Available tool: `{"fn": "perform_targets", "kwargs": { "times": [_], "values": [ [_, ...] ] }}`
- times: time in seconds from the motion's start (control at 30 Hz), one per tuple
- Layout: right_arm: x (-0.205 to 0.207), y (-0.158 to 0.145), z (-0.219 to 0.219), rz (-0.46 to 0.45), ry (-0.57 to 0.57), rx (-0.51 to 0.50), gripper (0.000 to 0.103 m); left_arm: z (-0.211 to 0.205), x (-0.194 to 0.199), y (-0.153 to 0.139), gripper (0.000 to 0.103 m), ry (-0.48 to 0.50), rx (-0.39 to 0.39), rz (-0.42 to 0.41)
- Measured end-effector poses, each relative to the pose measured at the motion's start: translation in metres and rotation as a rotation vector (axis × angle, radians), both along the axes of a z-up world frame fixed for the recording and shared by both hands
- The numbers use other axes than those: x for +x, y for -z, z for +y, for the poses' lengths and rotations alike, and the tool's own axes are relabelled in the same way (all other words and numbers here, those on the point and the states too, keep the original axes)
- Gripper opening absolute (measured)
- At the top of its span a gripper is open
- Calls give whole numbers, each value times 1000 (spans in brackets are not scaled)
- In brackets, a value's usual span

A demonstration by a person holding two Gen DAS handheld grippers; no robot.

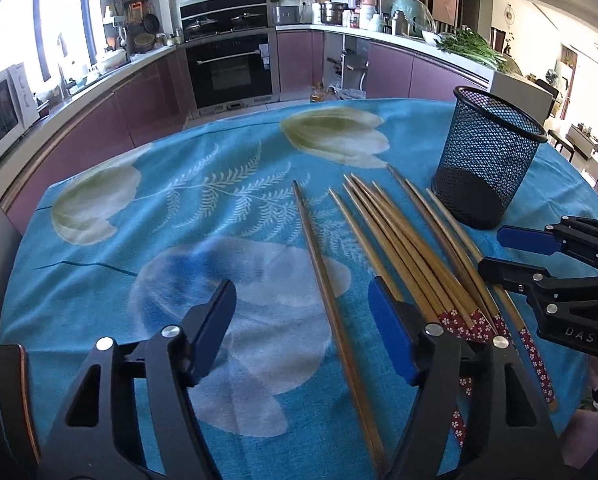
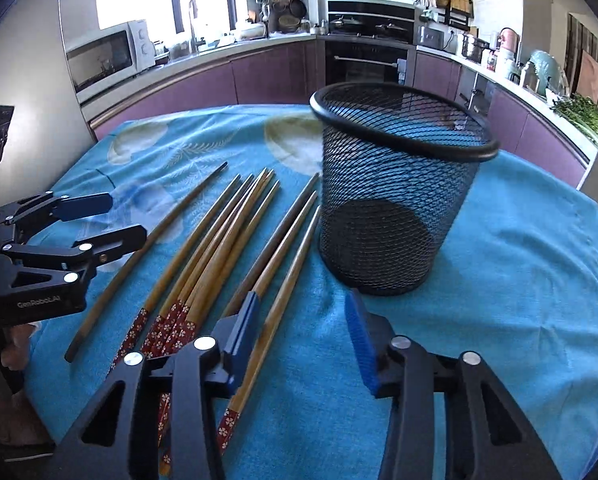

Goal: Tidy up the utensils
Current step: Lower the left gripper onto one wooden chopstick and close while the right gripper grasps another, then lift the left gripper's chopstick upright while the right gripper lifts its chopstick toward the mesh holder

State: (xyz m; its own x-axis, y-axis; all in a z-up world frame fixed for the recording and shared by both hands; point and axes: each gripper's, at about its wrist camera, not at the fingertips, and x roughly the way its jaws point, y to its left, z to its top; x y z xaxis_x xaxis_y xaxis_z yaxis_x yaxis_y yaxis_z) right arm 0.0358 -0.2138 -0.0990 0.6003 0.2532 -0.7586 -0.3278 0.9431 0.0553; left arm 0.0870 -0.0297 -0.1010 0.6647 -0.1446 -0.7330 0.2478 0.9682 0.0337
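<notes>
A round table under a blue flowered cloth (image 1: 227, 184) stands in a kitchen, with purple cabinets (image 1: 147, 96), a black oven (image 1: 231, 68) and a white microwave (image 2: 107, 56) behind it. 1 black mesh cup (image 2: 395, 200) stands upright and empty on the cloth, just beside the tips of the chopsticks (image 2: 227, 240). About 10 wooden chopsticks lie fanned out, 1 darker stick (image 1: 327, 280) apart from the bunch.

The left gripper (image 1: 303, 320) has its jaws apart, straddling that lone stick without pressing it. The right gripper (image 2: 303, 340) also has its jaws apart, with the outermost chopstick (image 2: 283, 304) lying between them, not clamped. The mesh cup stands close ahead of the right gripper.
</notes>
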Motion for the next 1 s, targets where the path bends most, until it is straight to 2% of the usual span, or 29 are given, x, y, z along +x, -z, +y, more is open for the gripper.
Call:
{"fn": "perform_targets", "kwargs": {
  "times": [0.07, 0.13, 0.27, 0.33, 0.43, 0.73, 1.0],
  "values": [
    [1, 1, 2, 1, -3, -7, 32, -5, 7, 5, 56, 17, -1, 29],
    [4, 1, 2, 7, -6, 0, 28, -11, 16, 10, 45, 21, 4, 54],
    [10, 2, 2, 27, -11, 44, 10, -19, 28, 15, 36, 33, 3, 78],
    [12, 2, -1, 35, -1, 75, 8, -23, 33, 16, 21, 38, -6, 83],
    [11, 0, -5, 35, 6, 114, 6, -23, 35, 15, 12, 30, -20, 86],
    [-5, -28, -17, -42, -29, 192, 6, -12, 22, 1, 8, 39, -98, 79],
    [-23, -70, -35, -175, -35, 272, 6, 4, -1, -51, 8, 94, -200, -23]
  ]
}}
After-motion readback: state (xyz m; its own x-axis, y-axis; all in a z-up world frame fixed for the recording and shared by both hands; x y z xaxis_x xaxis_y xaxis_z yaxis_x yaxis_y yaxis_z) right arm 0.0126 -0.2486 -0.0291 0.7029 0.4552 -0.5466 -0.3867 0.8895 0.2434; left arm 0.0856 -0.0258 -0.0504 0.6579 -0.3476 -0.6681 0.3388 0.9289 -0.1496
